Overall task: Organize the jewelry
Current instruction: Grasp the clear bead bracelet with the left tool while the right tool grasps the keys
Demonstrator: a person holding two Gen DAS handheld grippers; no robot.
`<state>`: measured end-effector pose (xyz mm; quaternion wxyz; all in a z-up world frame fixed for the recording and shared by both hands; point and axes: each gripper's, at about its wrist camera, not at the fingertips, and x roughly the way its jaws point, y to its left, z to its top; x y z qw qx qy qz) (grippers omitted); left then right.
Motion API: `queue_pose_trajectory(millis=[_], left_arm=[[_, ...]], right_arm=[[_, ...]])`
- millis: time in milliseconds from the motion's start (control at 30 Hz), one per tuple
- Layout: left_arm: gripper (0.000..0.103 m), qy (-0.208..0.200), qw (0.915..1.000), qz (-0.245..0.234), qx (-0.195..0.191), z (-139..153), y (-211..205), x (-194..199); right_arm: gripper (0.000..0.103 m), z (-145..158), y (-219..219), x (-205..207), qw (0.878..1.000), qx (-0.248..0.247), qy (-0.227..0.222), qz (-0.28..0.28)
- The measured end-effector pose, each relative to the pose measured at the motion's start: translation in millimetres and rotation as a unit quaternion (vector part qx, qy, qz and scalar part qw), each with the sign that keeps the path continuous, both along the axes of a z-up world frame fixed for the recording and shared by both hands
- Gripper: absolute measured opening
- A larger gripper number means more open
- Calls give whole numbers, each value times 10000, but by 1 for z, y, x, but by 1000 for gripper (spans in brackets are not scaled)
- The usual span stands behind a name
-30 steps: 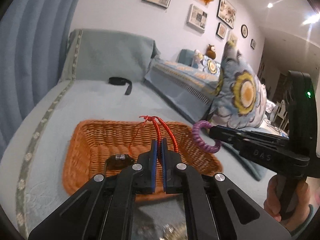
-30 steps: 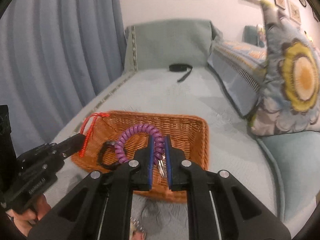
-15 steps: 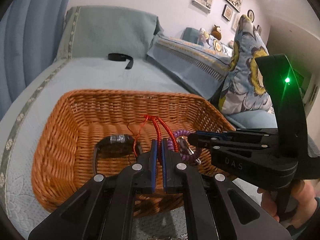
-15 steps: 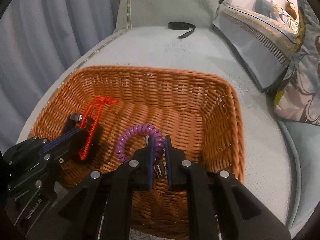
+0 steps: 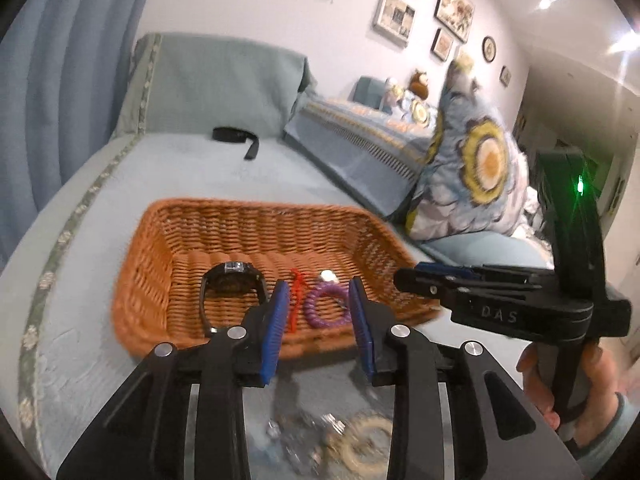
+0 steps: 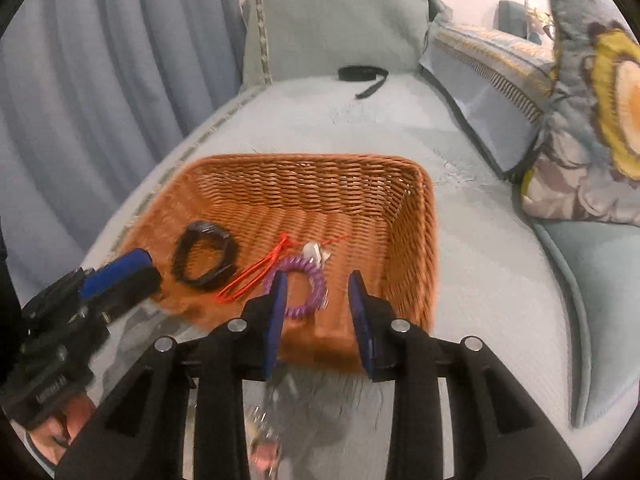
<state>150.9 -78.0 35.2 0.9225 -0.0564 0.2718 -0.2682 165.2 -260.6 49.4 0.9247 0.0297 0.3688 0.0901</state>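
Left wrist view: the left tongs (image 5: 319, 286) have just been opening and stand parted, gripping nothing. Beyond them, in the wicker basket (image 5: 160, 264) on the sofa seat, lie the black watch (image 5: 232, 280), red cord bracelet (image 5: 297, 294) and purple coil bracelet (image 5: 320, 308).

Right wrist view: the right tongs (image 6: 316, 280) have likewise just opened and are empty, over the basket's near wall; the purple coil lies free on the basket floor, touching the red cord.

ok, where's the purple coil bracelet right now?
In the wicker basket, on its floor at the near right. The purple coil bracelet lies beside the red cord, right of the black watch.
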Motion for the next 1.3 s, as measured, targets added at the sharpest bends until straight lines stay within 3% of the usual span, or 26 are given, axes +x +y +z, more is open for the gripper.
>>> queue_pose_trajectory(millis=[200, 367, 467, 767, 1000, 1167, 1300], left_arm=[[33, -93, 9999, 36, 26, 16, 16, -62], [33, 195, 9997, 144, 88, -4, 28, -98], [33, 432, 9988, 222, 65, -28, 34, -108], [33, 986, 9940, 296, 380, -74, 27, -92], [33, 1161, 9912, 248, 591, -88, 20, -85], [33, 1195, 9902, 226, 686, -91, 16, -83], [33, 1184, 9899, 238, 741, -91, 15, -84]], right_arm=[[29, 2, -1, -66, 9997, 187, -146, 59], [29, -19, 1, -101, 9981, 605, -8, 107], [29, -35, 8, -110, 9984, 526, 60, 177], [29, -75, 21, -104, 9982, 303, 405, 337], [28, -86, 30, -99, 9983, 105, 486, 307], [12, -90, 30, -96, 9983, 7, 519, 250], [10, -90, 24, -95, 9982, 97, 552, 216]])
